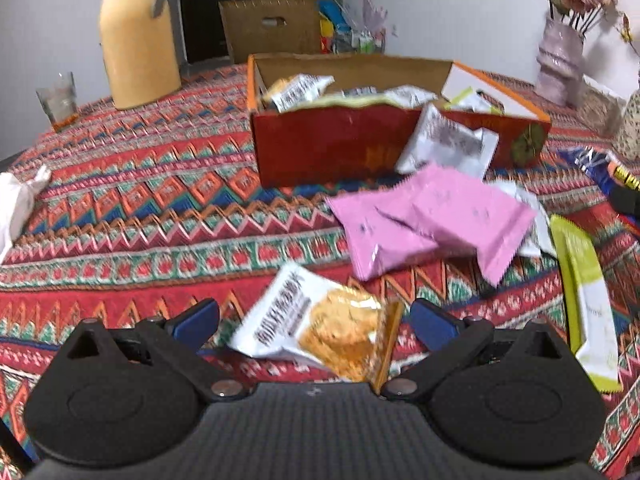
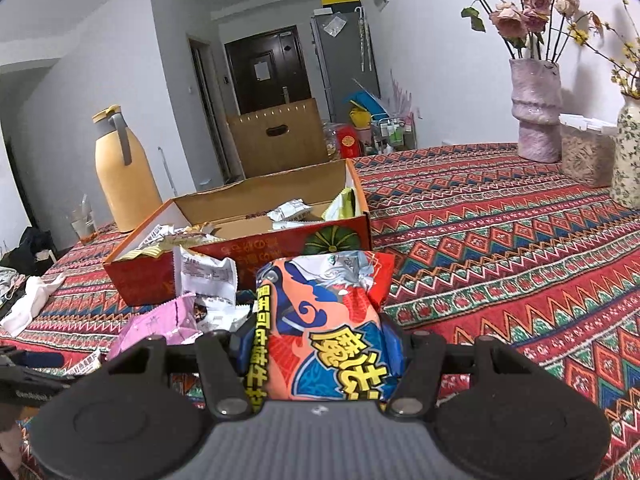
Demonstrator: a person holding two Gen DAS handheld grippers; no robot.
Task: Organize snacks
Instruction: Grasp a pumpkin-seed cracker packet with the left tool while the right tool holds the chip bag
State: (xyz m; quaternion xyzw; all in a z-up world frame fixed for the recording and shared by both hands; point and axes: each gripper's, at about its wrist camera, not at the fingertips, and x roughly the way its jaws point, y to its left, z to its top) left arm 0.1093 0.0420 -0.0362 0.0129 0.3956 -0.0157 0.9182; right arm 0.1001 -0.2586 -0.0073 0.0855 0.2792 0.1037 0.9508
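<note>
My left gripper point(image 1: 314, 326) is open just above the tablecloth. A white and orange cracker packet point(image 1: 320, 330) lies between its blue fingers point(image 1: 198, 322), untouched by either pad. Beyond it lie two pink packets point(image 1: 430, 222) and a white packet point(image 1: 448, 144) leaning on the red cardboard box point(image 1: 332, 148), which holds several snack packets. My right gripper point(image 2: 320, 336) is shut on a red and blue snack bag point(image 2: 328, 320), held above the table in front of the red box point(image 2: 168, 276). Pink and white packets point(image 2: 180, 312) lie to its left.
A yellow thermos point(image 1: 138, 40) and a drinking glass point(image 1: 58, 98) stand at the back left. A green and white packet point(image 1: 588, 300) lies at the right. Vases with flowers point(image 2: 536, 108) and a clear container point(image 2: 586, 152) stand at the far right. White cloth point(image 1: 18, 204) rests at the left edge.
</note>
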